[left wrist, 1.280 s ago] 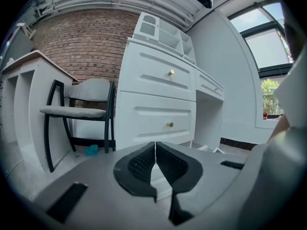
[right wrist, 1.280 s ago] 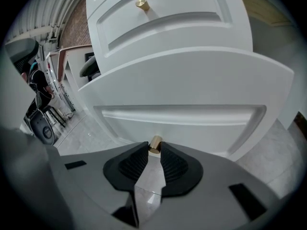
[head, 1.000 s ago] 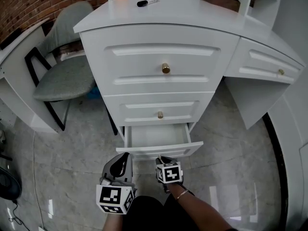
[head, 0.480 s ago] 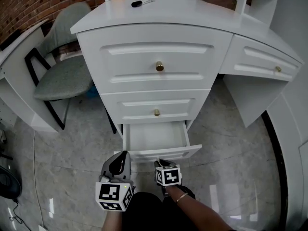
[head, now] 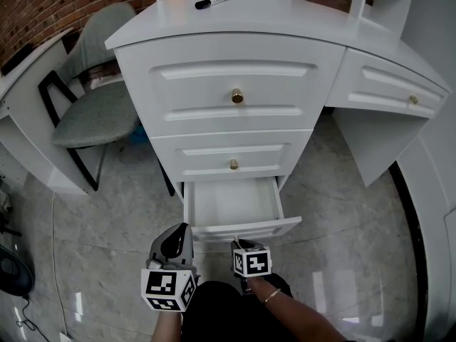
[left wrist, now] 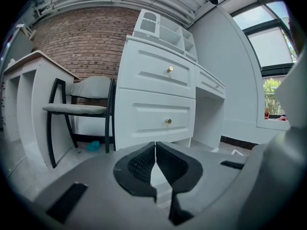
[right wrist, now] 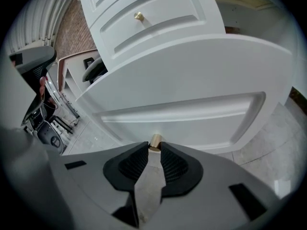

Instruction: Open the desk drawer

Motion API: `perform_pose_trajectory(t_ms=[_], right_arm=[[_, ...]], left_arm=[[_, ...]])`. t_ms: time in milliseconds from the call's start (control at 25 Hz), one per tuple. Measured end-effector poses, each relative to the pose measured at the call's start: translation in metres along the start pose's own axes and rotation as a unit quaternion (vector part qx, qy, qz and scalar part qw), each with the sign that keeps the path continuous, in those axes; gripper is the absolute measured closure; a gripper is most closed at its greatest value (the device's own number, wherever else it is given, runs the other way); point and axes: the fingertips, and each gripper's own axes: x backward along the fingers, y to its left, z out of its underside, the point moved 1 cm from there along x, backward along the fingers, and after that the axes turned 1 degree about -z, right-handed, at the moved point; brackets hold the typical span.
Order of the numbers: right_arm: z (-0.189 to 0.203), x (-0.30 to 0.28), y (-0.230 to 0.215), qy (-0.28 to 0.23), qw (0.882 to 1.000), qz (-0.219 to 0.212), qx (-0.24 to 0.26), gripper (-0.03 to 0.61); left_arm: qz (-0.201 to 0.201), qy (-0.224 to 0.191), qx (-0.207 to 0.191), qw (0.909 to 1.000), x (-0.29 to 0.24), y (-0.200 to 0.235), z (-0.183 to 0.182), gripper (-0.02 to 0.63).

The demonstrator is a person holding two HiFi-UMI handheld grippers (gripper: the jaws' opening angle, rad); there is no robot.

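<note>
My right gripper (right wrist: 154,152) pinching brass knob (right wrist: 155,140) of bottom drawer (head: 246,229), drawer standing open; my left gripper (left wrist: 155,147) jaws pressed together, empty.

White desk top (head: 285,14): marker (head: 212,1) lying nr back edge. Tile floor (head: 121,226): chair (head: 92,112) at L.

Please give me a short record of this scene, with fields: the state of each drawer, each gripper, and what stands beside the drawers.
bottom drawer: pulled out, no contents visible
middle drawer: closed
top drawer: closed
right gripper: jaws closed on the bottom drawer's brass knob
left gripper: jaws together, holding nothing, touching nothing
chair: left of the drawers in the head view
</note>
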Motion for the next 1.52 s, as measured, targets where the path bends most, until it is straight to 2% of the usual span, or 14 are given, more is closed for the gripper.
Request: perform_pose_trajectory(t_ms=[200,240,280,360,600,800,1000,1280,1520], right_arm=[[0.009,0.008,-0.003,0.017,1.000,0.002,-0.021,0.502],[0.011,0.011,-0.005,0.023,0.999,0.007,-0.026,0.509],[0.014,0.014,-0.008,0.028,0.999,0.015,-0.029,0.552],[0.017,0.021,-0.013,0.025,0.999,0.021,-0.029,0.561],[-0.001,0.054,-0.007,-0.032,0.999,-0.014,-0.010,0.566],[-0.031,0.089,0.007,-0.096,0.994,-0.043,0.004,0.568],[-0.061,0.123,0.023,-0.155,0.985,-0.063,0.034,0.571],[-0.097,0.162,0.027,-0.220,0.972,-0.056,0.061,0.574],[-0.125,0.193,0.030,-0.285,0.954,-0.060,0.067,0.574]], left_arm=[[0.000,0.001,0.002,1.0000,-0.001,0.000,-0.001,0.603],[-0.001,0.000,0.002,1.0000,0.000,0.000,-0.002,0.603],[-0.001,0.000,0.002,1.0000,0.000,0.000,-0.002,0.603],[-0.001,0.000,0.003,1.0000,0.001,-0.002,-0.003,0.603],[-0.001,0.001,0.000,1.0000,0.004,-0.007,-0.003,0.603],[0.002,0.000,-0.005,1.0000,0.005,-0.010,-0.004,0.603],[0.003,0.002,-0.006,1.0000,0.007,-0.012,-0.004,0.603],[0.001,-0.002,-0.001,1.0000,0.010,-0.014,-0.006,0.603],[0.008,-0.003,0.003,1.0000,0.010,-0.018,-0.011,0.603]])
